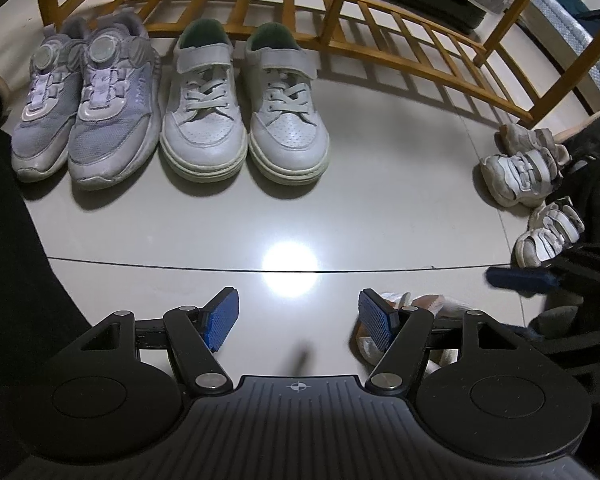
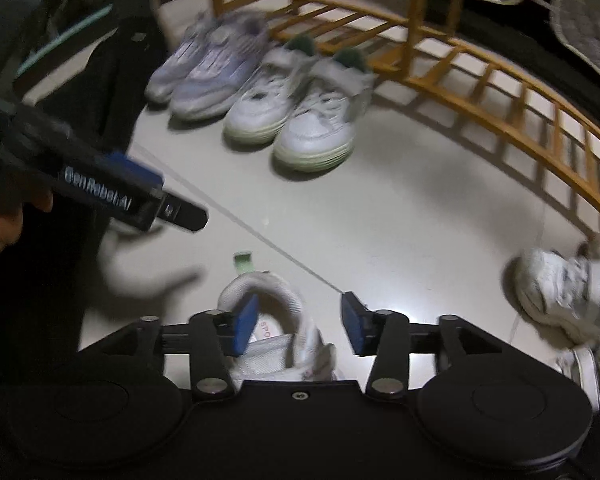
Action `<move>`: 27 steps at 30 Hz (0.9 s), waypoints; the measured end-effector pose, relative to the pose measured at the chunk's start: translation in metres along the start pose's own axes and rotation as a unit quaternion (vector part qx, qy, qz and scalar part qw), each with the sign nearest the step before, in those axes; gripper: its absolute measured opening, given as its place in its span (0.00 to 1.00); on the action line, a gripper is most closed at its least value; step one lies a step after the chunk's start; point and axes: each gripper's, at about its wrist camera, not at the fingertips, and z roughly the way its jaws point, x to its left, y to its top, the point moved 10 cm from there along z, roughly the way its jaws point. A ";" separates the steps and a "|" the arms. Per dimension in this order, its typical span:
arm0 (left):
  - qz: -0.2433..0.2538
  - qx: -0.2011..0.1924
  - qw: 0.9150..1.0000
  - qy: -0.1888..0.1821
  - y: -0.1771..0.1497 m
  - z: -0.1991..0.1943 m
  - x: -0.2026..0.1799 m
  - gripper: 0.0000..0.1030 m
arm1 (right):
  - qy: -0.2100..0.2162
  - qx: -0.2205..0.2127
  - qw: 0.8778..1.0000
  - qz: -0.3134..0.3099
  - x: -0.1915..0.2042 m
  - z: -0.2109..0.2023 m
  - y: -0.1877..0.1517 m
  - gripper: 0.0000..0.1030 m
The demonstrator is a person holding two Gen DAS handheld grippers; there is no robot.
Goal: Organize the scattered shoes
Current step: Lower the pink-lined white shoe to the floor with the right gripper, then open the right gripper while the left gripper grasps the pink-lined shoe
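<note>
Two wrist views over a pale tiled floor [image 1: 380, 184]. Against a low wooden rack [image 1: 400, 28] two pairs already stand in a row, toes toward the camera: lilac trainers [image 1: 86, 112] on the left, white sneakers [image 1: 244, 120] beside them.

The left tool [image 1: 296, 320] hangs over bare floor with its jaws fairly wide and nothing between them.

The right tool [image 2: 298, 326] stands part open above a small white shoe [image 2: 278, 332]. One blue pad reaches into the shoe's opening; the other is clear of its side, so nothing is gripped. The shoe sits on the floor, well short of the row.

Three more small white shoes [image 2: 564, 292] lie jumbled near the rack's right end, though blur makes the count uncertain.

The step in hand is probably pairing these small shoes. To do it well, pinch the heel collar firmly, lift clear of the floor, and set the shoe down beside the sneakers, toe aligned with the row.
</note>
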 end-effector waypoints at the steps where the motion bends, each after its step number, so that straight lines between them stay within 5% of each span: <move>1: 0.005 -0.001 1.000 -0.005 0.000 -0.001 -0.003 0.66 | -0.004 -0.005 1.000 0.018 -0.006 -0.004 -0.001 0.55; 10: 0.050 0.008 0.998 -0.034 -0.008 0.003 -0.034 0.66 | -0.023 -0.005 0.985 0.171 -0.055 -0.012 -0.023 0.66; 27: 0.124 0.024 0.990 -0.067 -0.008 0.020 -0.069 0.50 | -0.041 0.007 0.979 0.198 -0.070 -0.019 -0.046 0.76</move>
